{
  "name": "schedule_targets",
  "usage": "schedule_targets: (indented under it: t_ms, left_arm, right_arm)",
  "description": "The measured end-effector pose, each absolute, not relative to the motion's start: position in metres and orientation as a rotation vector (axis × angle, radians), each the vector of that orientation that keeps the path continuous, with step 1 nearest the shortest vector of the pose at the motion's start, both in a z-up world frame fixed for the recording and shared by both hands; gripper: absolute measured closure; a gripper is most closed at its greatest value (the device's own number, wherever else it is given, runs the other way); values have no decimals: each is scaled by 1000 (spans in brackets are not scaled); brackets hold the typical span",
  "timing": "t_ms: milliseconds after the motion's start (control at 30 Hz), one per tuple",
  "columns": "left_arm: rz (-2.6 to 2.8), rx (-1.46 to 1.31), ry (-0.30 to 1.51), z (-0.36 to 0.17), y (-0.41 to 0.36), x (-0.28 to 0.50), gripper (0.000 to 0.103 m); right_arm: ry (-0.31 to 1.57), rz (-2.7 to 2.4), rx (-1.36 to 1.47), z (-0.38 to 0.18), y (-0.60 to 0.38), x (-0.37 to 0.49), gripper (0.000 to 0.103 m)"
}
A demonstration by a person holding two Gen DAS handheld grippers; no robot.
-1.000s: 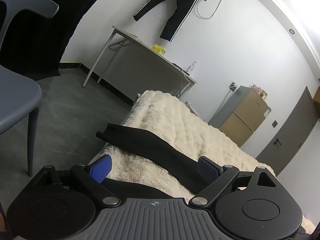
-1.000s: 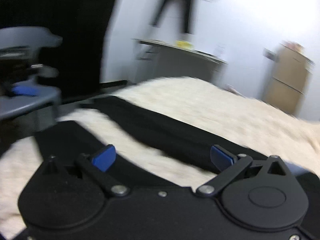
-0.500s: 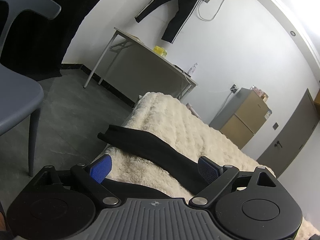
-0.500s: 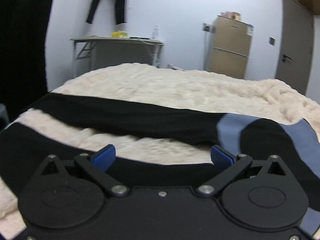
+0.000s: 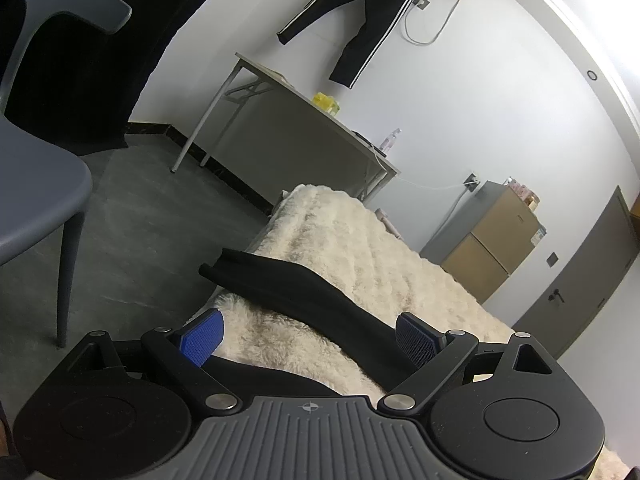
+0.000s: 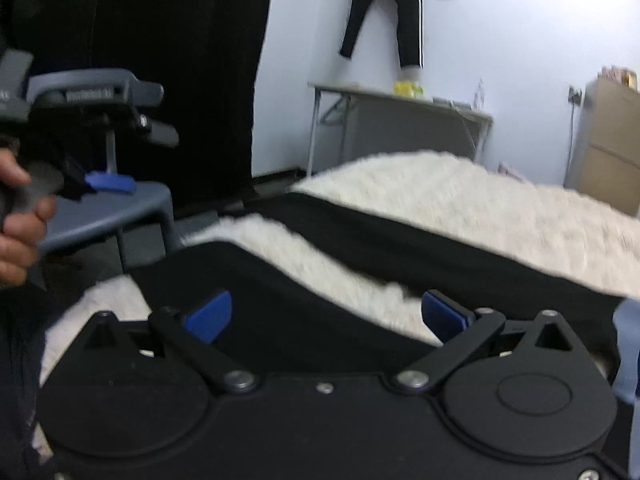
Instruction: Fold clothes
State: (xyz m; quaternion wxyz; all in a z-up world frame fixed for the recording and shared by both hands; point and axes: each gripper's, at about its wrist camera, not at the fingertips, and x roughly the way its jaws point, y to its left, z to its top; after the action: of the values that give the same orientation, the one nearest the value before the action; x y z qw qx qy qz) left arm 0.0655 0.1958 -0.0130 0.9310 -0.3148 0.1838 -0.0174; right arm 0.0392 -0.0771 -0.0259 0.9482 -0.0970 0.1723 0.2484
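Left wrist view: left gripper [image 5: 310,336] spread wide, empty; long black garment [image 5: 304,296] lies across the fluffy cream blanket [image 5: 360,248], just beyond the pads.
Right wrist view: right gripper [image 6: 326,318] wide, empty (blurred); garment beneath, extending far right.

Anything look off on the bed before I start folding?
One leg of the black garment runs past the fluffy blanket's edge and overhangs the floor. Otherwise it lies spread and unfolded; nothing spilled or damaged.
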Motion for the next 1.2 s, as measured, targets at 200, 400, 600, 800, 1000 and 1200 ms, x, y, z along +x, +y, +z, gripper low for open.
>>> schedule_targets:
  t_ms: [200,400,600,800,1000,1200]
  left_arm:
    - [-30,-644,377,-13,194,64,13]
    - [-18,-644,389,-14,193,67,13]
    - [-14,-636,395,-14,193,66,13]
    - [-7,-648,394,-15,195,66,13]
    - [-1,-660,392,-16,196,66,13]
    - [6,-669,391,-16,198,65,13]
  right_arm:
    - [367,301,-167,-16,-127,67,0]
    - [458,43,-141,-25,-175,89,0]
    - [495,77,-111,-44,-163,81,0]
    - [556,208,-162,-63,-119,77,0]
    - [585,456,-198,-65,-65,63,0]
    - [522,624,-211,-47,-47,50,0]
